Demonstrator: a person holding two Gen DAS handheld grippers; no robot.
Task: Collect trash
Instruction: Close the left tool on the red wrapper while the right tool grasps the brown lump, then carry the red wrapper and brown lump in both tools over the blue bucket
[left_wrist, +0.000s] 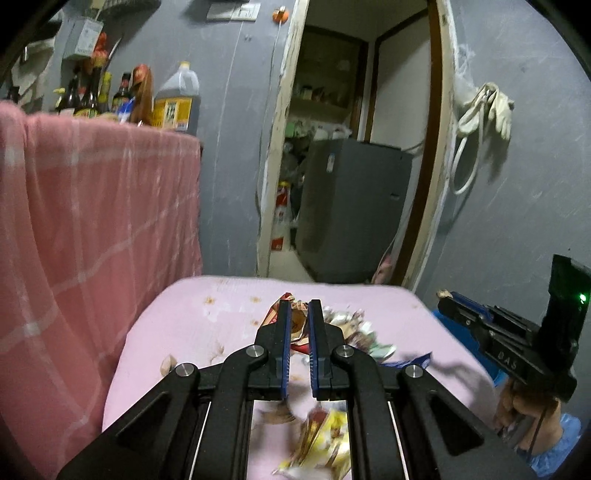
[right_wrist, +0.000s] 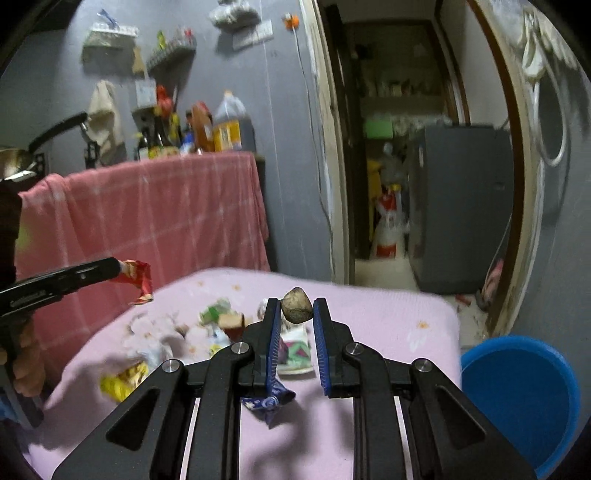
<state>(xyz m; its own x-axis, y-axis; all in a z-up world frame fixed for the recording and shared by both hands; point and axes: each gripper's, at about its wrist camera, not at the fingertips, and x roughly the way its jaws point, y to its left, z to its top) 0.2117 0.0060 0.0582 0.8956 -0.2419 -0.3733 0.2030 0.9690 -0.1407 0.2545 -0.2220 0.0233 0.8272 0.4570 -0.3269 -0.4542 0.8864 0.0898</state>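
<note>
Several crumpled wrappers (left_wrist: 354, 328) lie on a pink cloth-covered surface (left_wrist: 207, 332). In the left wrist view my left gripper (left_wrist: 299, 306) is shut on a red and orange wrapper (left_wrist: 295, 326), lifted above the pile. The right wrist view shows that red wrapper (right_wrist: 138, 278) hanging from the left gripper (right_wrist: 117, 266) at the left. My right gripper (right_wrist: 296, 302) is shut on a brown crumpled lump (right_wrist: 295, 308), held above the cloth. A blue wrapper (right_wrist: 267, 402) and a yellow wrapper (right_wrist: 118, 384) lie below. The right gripper (left_wrist: 445, 300) also shows at the right of the left wrist view.
A blue bin (right_wrist: 517, 398) stands on the floor to the right of the pink surface. A table draped in pink checked cloth (left_wrist: 92, 229) with bottles (left_wrist: 177, 99) stands at the left. Ahead, an open doorway shows a grey fridge (left_wrist: 351, 206). Gloves (left_wrist: 484, 110) hang on the wall.
</note>
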